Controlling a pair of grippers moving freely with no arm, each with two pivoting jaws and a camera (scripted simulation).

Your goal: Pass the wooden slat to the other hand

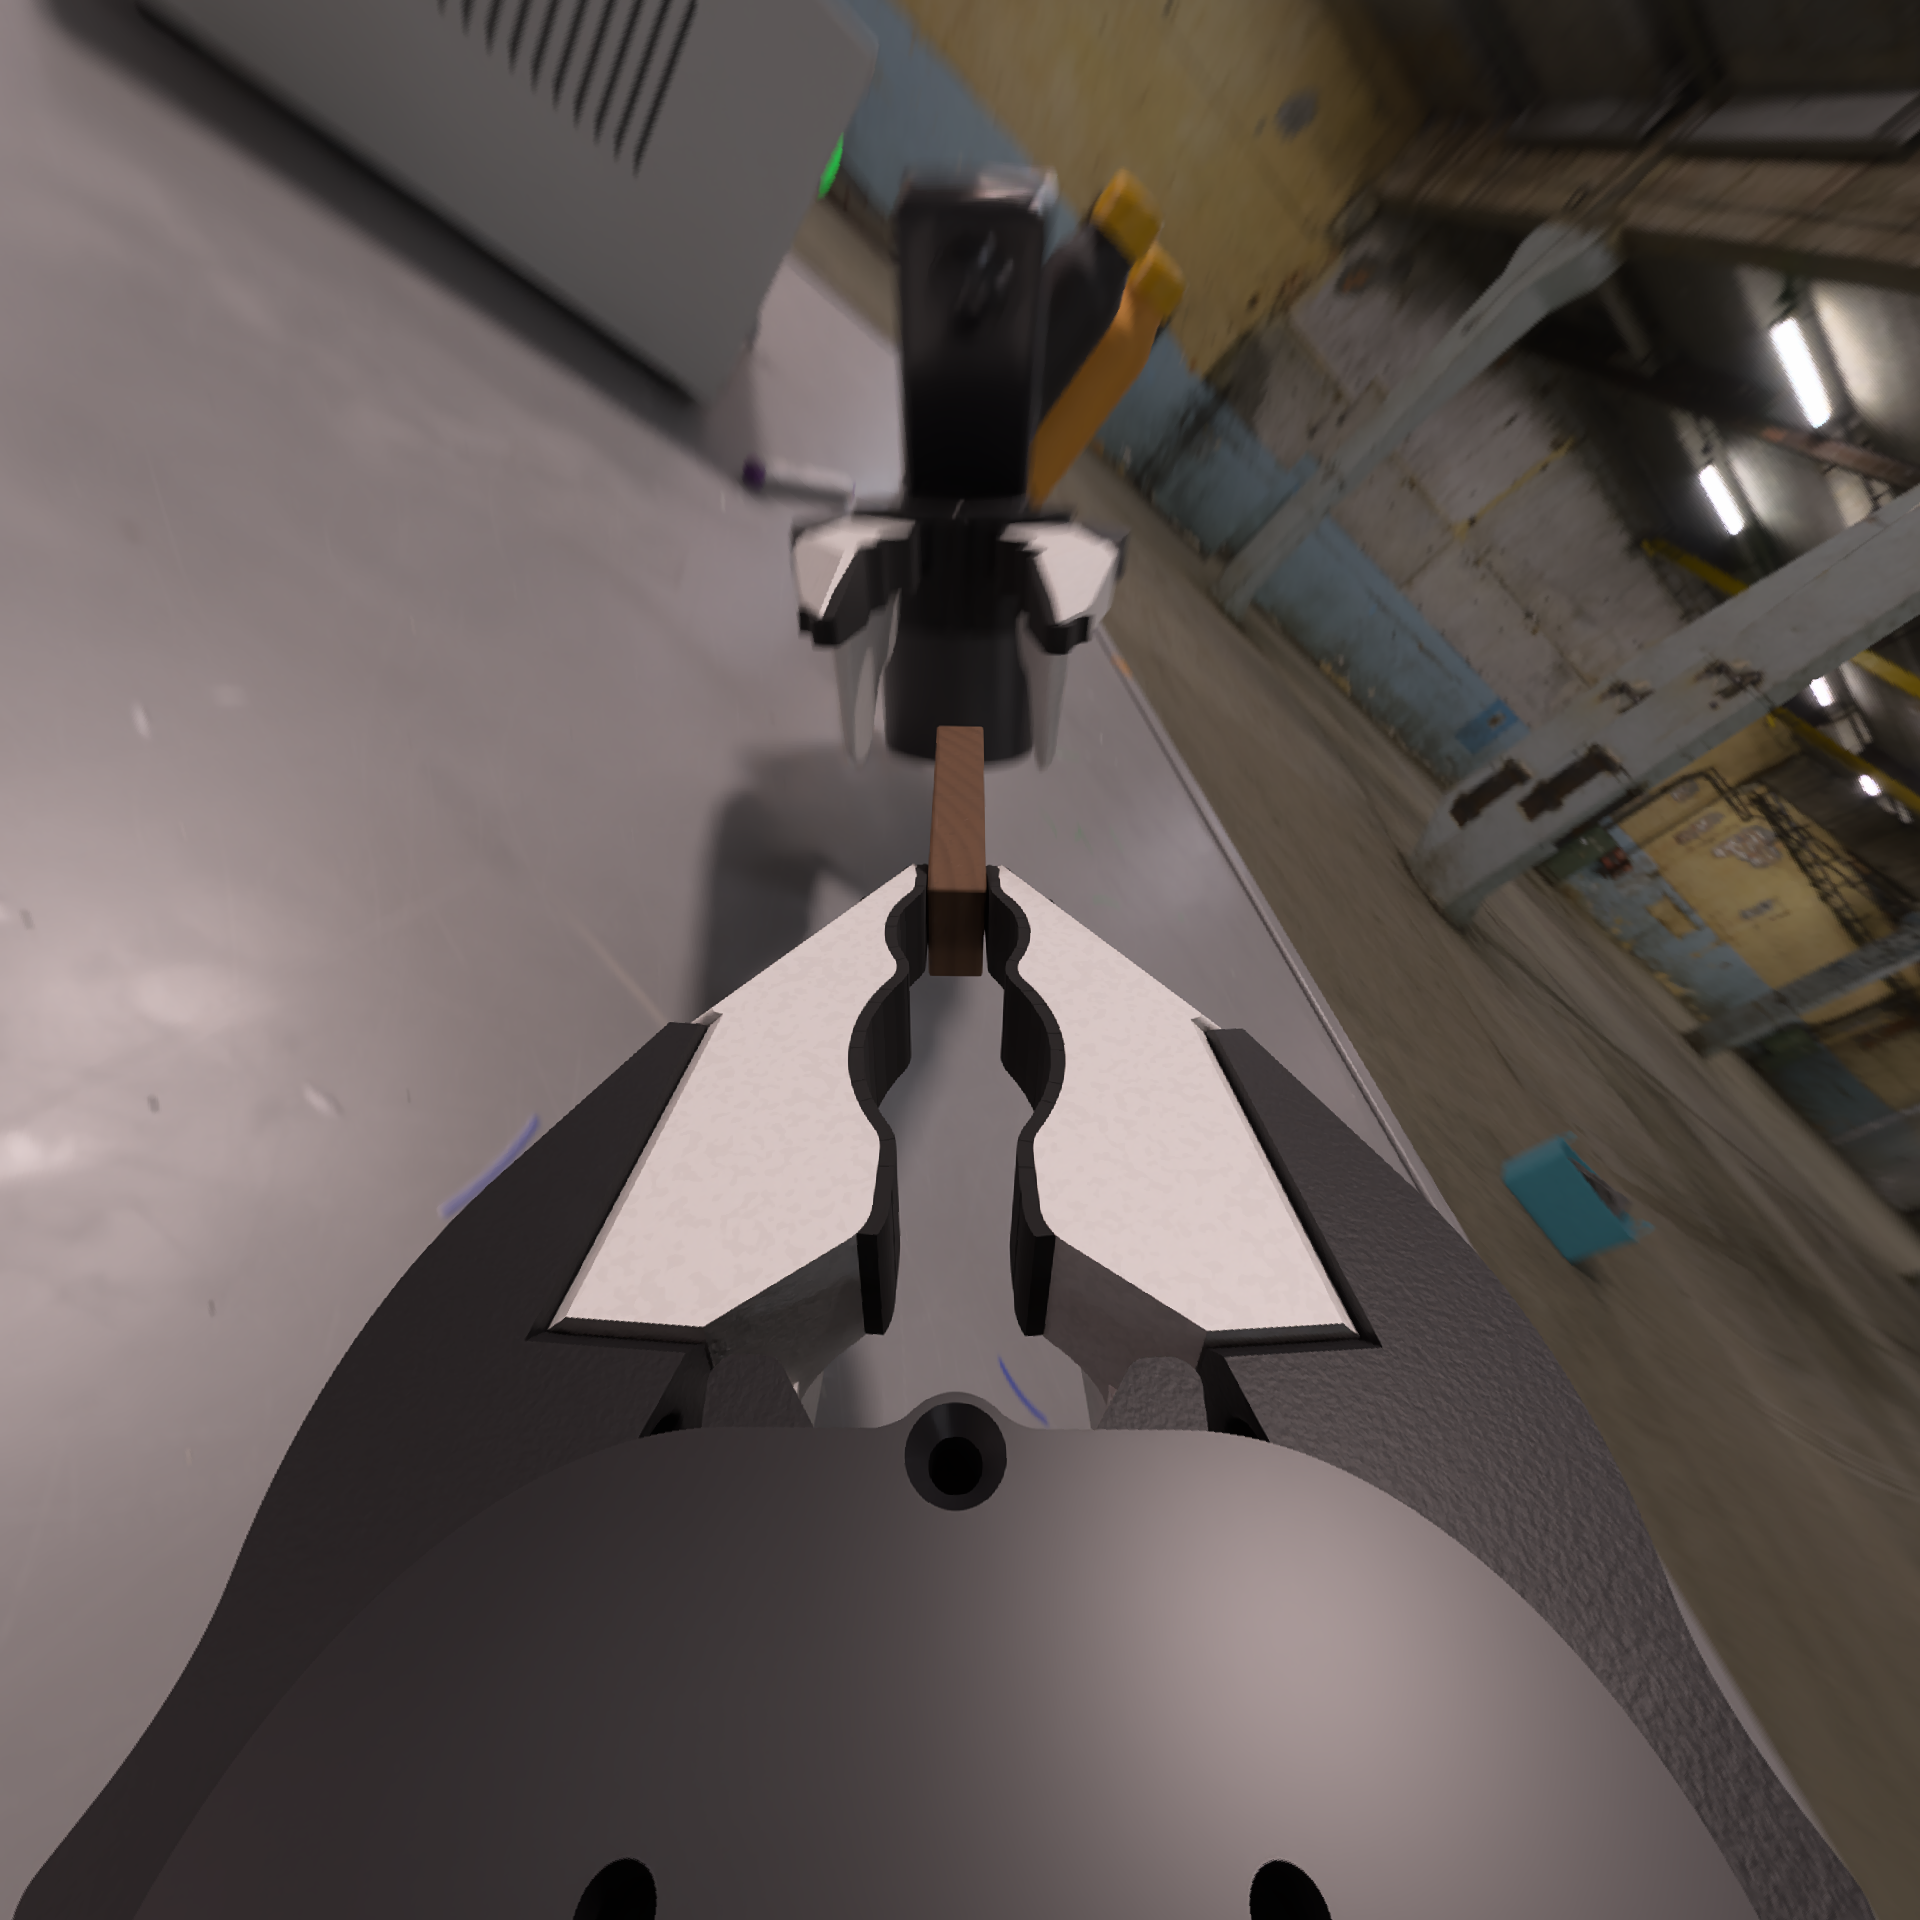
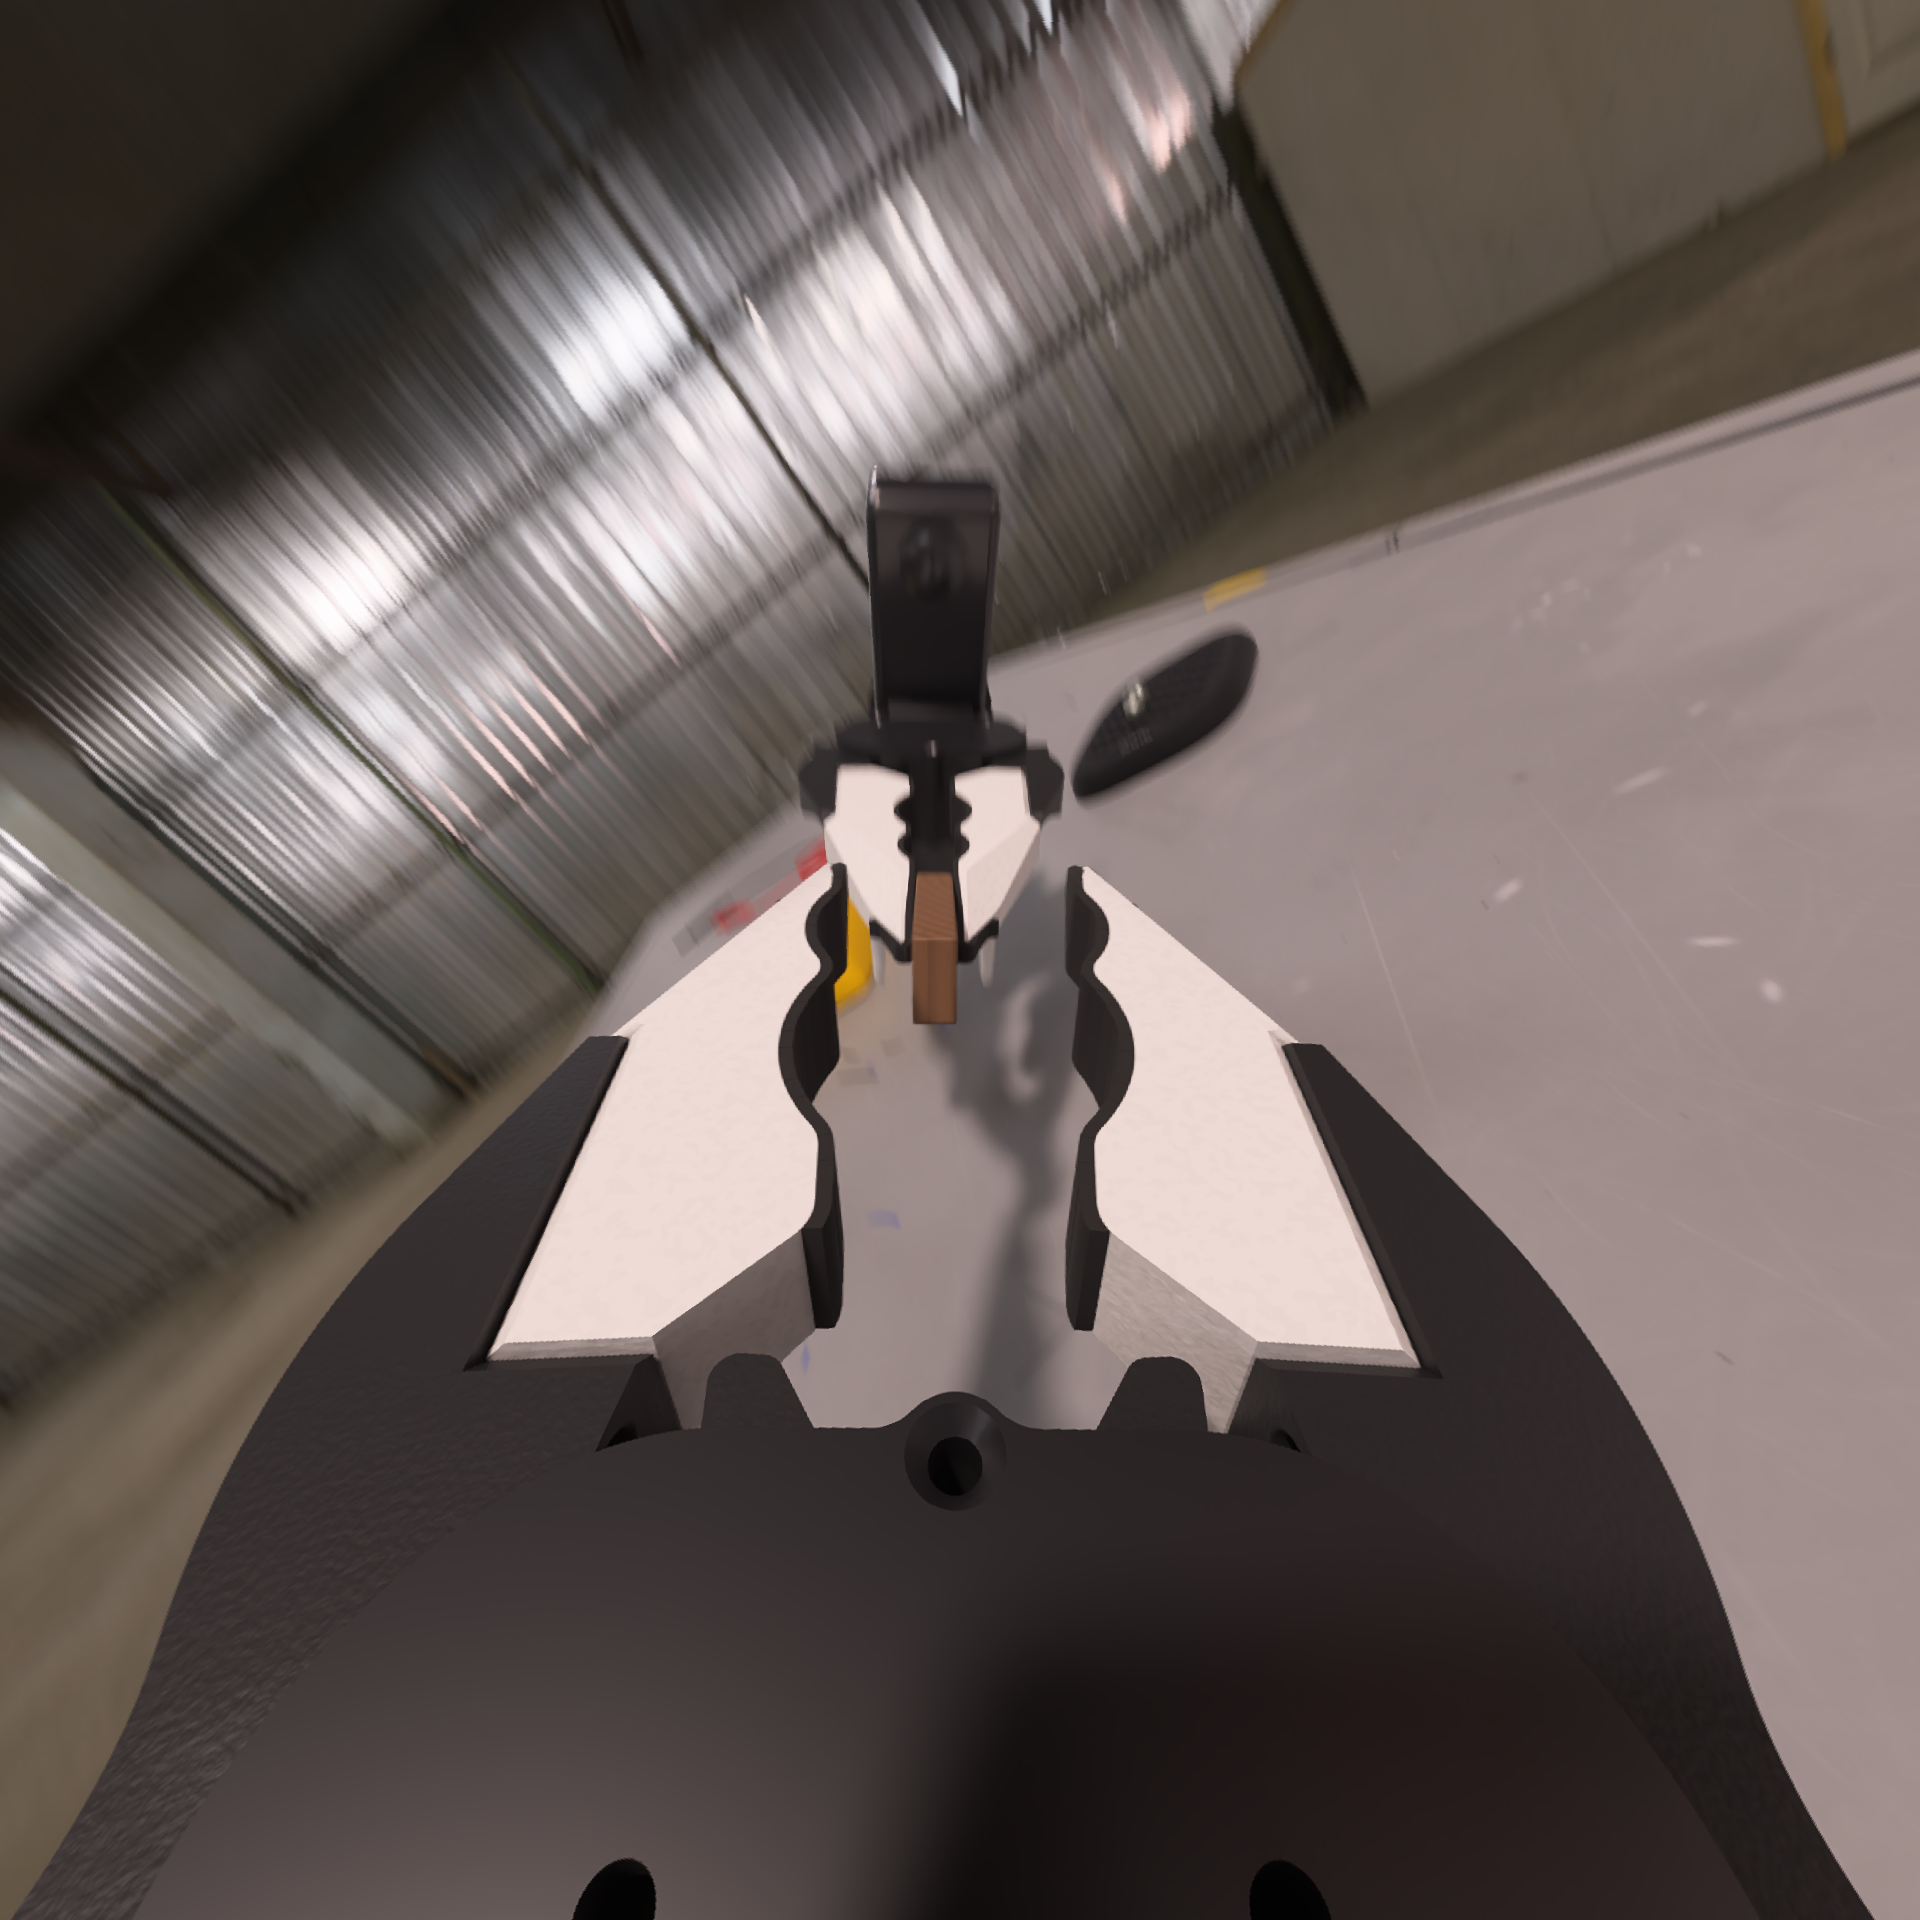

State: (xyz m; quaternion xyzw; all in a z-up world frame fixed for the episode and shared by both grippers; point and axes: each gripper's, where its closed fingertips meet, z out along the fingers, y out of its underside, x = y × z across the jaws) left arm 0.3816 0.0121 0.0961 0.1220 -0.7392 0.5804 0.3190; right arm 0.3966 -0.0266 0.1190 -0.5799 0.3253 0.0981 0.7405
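The wooden slat (image 1: 957, 821) is a short brown strip. My left gripper (image 1: 957, 904) is shut on its near end and holds it above the grey table, pointing away. My right gripper (image 1: 951, 717) faces it farther off, its fingers spread to either side of the slat's far end. In the right wrist view my right gripper (image 2: 954, 914) is open and empty, with the slat (image 2: 934, 961) end-on between and just beyond its fingertips. My left gripper (image 2: 932, 883) shows behind it, clamped on the slat.
A grey table (image 1: 260, 831) lies below, its edge running diagonally at the right. A grey vented box (image 1: 540, 156) stands at the far left. A black oval object (image 2: 1164, 717) lies on the table. A teal object (image 1: 1569, 1210) sits on the floor.
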